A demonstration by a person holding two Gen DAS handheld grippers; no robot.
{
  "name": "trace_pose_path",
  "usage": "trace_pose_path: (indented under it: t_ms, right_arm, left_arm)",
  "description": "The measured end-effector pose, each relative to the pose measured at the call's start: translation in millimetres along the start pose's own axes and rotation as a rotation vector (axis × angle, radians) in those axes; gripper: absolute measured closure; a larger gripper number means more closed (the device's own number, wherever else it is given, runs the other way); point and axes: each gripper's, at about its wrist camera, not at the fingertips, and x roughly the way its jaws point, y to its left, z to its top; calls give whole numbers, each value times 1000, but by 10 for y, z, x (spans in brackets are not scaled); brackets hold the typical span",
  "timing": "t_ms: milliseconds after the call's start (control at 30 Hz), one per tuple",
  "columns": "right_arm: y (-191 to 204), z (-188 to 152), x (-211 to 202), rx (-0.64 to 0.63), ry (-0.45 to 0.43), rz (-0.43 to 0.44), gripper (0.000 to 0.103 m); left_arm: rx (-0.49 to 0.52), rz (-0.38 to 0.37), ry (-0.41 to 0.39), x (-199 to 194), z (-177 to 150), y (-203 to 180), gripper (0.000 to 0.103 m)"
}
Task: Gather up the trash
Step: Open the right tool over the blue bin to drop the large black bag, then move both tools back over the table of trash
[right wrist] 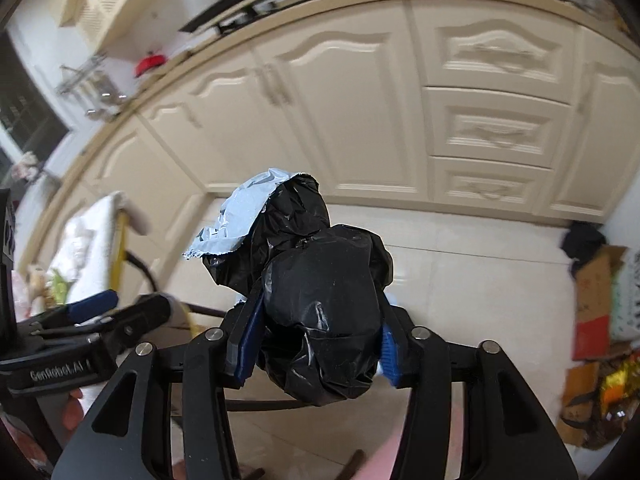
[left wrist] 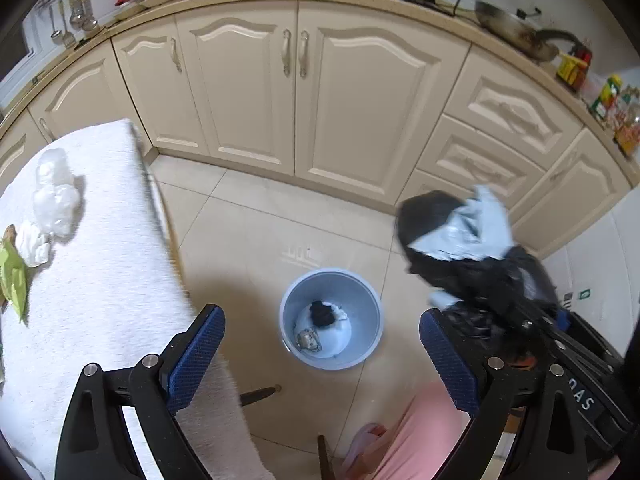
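A light blue bin (left wrist: 370,320) stands on the tiled floor, holding a black wad (left wrist: 322,314), white paper and a small scrap. My left gripper (left wrist: 320,316) hangs open right above it, nothing between its blue pads. My right gripper (right wrist: 318,308) is shut on a crumpled black plastic bag (right wrist: 320,280) with a pale blue inner side. In the left wrist view that bag (left wrist: 460,236) hovers right of the bin. On the white-clothed table (left wrist: 100,300) lie clear crumpled plastic (left wrist: 54,192), a white tissue (left wrist: 34,244) and a green wrapper (left wrist: 14,276).
Cream kitchen cabinets (left wrist: 300,92) run along the back under a worktop. A person's pink-clad leg (left wrist: 420,432) and a slipper are at the bottom. A dark furniture leg (left wrist: 260,394) sticks out by the table. Cardboard boxes and bags (right wrist: 596,308) are piled at the far right.
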Motion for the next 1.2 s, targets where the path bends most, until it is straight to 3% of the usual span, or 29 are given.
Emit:
trace_pose_path:
  t_ms: [67, 100, 133, 267, 667, 933, 1200]
  right_arm:
    - [59, 14, 10, 6, -8, 2, 35]
    - [78, 19, 0, 6, -16, -8, 21]
    - [91, 24, -21, 6, -32, -30, 17]
    - [80, 42, -59, 15, -34, -27, 16]
    - [150, -7, -263, 0, -52, -74, 16]
    - [307, -81, -502, -33, -91, -84, 16]
    - [666, -143, -689, -82, -136, -28, 16]
  left_arm:
    - [-5, -2, -7, -65, -38, 63, 7]
    - [-7, 7, -11, -82, -61, 83, 7]
    - [-7, 12, -14, -93, -74, 88, 6]
    - [-4, 35, -19, -153, -173, 147, 6]
    - [-4, 3, -18, -304, -274, 151, 6]
    - [-3, -10, -43, -690, -477, 329, 6]
    - [-18, 37, -124, -1244, -787, 572, 6]
